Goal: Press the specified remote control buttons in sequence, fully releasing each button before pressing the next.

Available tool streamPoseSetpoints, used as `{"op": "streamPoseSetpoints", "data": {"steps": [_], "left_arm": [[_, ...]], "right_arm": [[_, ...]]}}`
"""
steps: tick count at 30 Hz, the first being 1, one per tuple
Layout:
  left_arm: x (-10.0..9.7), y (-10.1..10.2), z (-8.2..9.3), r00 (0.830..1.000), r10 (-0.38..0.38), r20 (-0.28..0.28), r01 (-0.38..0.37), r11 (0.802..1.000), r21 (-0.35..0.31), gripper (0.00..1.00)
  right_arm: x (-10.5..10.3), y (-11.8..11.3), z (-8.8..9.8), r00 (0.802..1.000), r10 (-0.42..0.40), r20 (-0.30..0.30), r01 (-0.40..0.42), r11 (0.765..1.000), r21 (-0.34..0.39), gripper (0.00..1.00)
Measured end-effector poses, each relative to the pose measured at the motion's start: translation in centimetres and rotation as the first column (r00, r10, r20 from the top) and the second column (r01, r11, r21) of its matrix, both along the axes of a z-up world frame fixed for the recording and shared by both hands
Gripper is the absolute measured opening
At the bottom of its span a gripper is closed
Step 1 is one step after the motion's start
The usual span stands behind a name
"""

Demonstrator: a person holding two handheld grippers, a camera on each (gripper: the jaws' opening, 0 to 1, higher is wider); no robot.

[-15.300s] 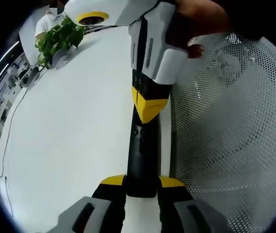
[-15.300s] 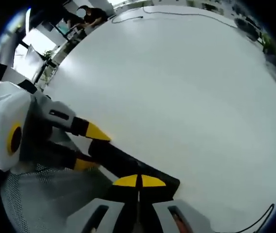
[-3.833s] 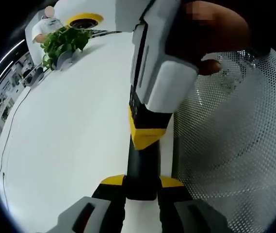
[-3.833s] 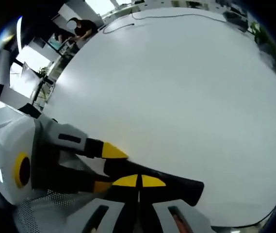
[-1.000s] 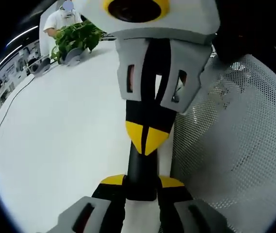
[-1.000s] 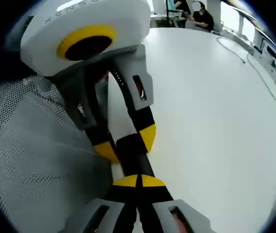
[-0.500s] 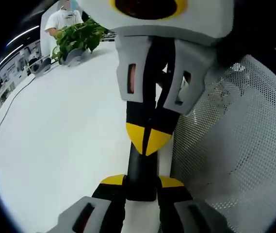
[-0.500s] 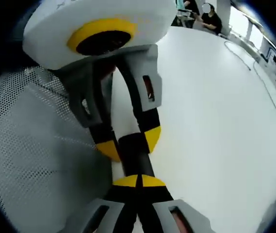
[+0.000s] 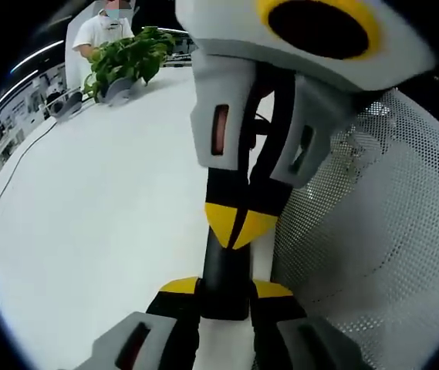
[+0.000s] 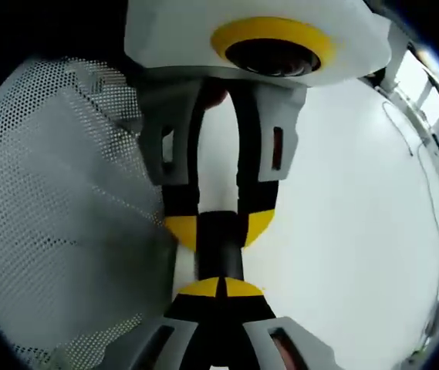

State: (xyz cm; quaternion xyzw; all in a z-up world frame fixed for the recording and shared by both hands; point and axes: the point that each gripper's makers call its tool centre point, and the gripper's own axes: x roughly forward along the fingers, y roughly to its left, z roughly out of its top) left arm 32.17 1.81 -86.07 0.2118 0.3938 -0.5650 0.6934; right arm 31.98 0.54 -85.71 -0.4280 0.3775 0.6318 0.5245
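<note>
Two grippers on one black remote, mid button-press by the look of it

In the left gripper view the left gripper (image 9: 224, 291) sits low centre, its yellow tips pinching the near end of the remote (image 9: 224, 271), which runs up the middle of the frame over the white table (image 9: 96, 200). The right gripper (image 9: 239, 225) comes down from the top with its tips pressed together into a single point on the remote's face. In the right gripper view it's mirrored: right gripper (image 10: 219, 287) low centre, tips together on the remote (image 10: 220, 247), left gripper (image 10: 219, 225) clamping it just above. A perforated mesh basket (image 9: 373, 254) fills the right side, with a potted plant (image 9: 126, 62) upper left. To do it well, probably: hold the remote dead steady, push straight down, then lift fully clear before the next button.
</note>
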Motion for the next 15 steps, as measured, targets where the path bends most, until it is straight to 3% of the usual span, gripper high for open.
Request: {"op": "streamPoseSetpoints", "data": {"steps": [5,11,15], "left_arm": [[0.03,-0.02,0.0,1.0,0.005,-0.006,-0.005,1.0,-0.005,0.25],[0.01,-0.03,0.03,1.0,0.012,-0.005,-0.012,1.0,-0.018,0.25],[0.0,-0.06,0.02,1.0,0.007,-0.002,-0.007,1.0,-0.011,0.25]], "right_arm": [[0.23,0.17,-0.08,1.0,-0.015,-0.026,0.013,0.998,-0.063,0.0],[0.19,-0.13,0.16,0.994,-0.087,-0.068,0.085,0.996,-0.034,0.0],[0.1,0.07,0.16,0.996,-0.07,-0.061,0.066,0.996,-0.059,0.0]]}}
